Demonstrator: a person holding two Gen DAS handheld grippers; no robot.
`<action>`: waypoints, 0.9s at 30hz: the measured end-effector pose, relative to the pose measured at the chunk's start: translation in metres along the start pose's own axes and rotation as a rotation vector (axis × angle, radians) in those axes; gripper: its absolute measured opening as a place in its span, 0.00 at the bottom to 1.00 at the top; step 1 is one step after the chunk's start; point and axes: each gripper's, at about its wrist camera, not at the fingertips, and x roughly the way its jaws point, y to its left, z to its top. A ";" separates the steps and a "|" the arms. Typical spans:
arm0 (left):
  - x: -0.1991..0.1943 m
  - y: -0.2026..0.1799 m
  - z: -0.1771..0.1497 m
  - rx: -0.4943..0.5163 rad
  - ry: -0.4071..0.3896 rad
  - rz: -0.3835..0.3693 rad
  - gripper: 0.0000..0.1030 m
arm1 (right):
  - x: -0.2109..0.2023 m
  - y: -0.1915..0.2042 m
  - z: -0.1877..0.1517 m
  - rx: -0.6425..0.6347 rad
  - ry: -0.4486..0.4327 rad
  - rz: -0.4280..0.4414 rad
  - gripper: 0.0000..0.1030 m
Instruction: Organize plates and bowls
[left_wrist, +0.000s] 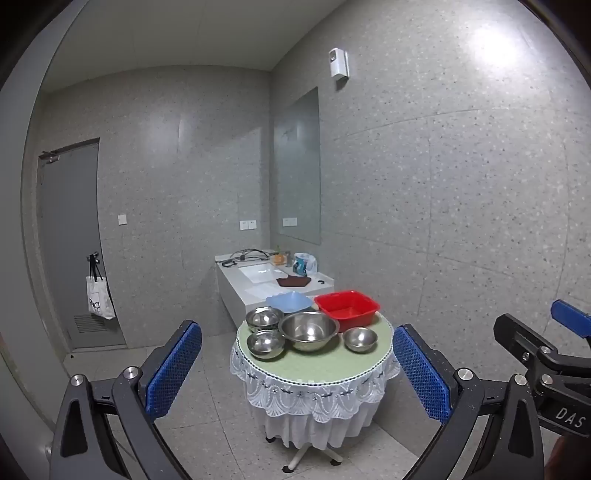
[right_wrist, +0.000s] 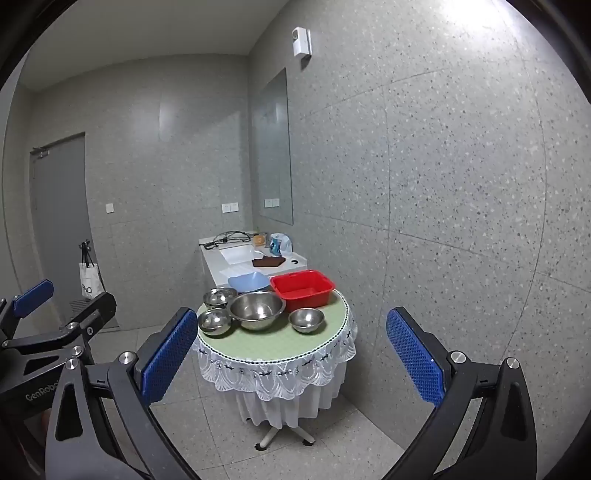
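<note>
A small round table (left_wrist: 325, 369) with a green top and white lace skirt stands ahead. On it are a large steel bowl (left_wrist: 308, 329) in the middle, three small steel bowls (left_wrist: 265, 343) (left_wrist: 263, 318) (left_wrist: 359, 339), a blue plastic bowl (left_wrist: 289, 301) and a red plastic basin (left_wrist: 348, 308) at the back. The same set shows in the right wrist view: large bowl (right_wrist: 256, 308), red basin (right_wrist: 303, 288). My left gripper (left_wrist: 297, 369) is open and empty, well short of the table. My right gripper (right_wrist: 291, 354) is open and empty, also short of it.
A white sink counter (left_wrist: 255, 284) with cables, a brown cloth and bottles stands behind the table against the speckled wall. A mirror (left_wrist: 297, 170) hangs above. A grey door (left_wrist: 70, 243) with a hanging bag (left_wrist: 99, 302) is at the left. Tiled floor surrounds the table.
</note>
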 end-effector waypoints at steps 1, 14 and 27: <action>0.000 -0.001 0.000 0.002 0.004 -0.003 0.99 | 0.000 0.000 0.000 0.000 -0.001 0.000 1.00; 0.007 -0.002 -0.002 0.035 0.026 -0.044 0.99 | -0.003 -0.014 0.000 0.030 -0.013 -0.041 1.00; 0.006 -0.001 -0.001 0.035 0.013 -0.051 0.99 | -0.009 -0.012 0.004 0.018 -0.044 -0.052 1.00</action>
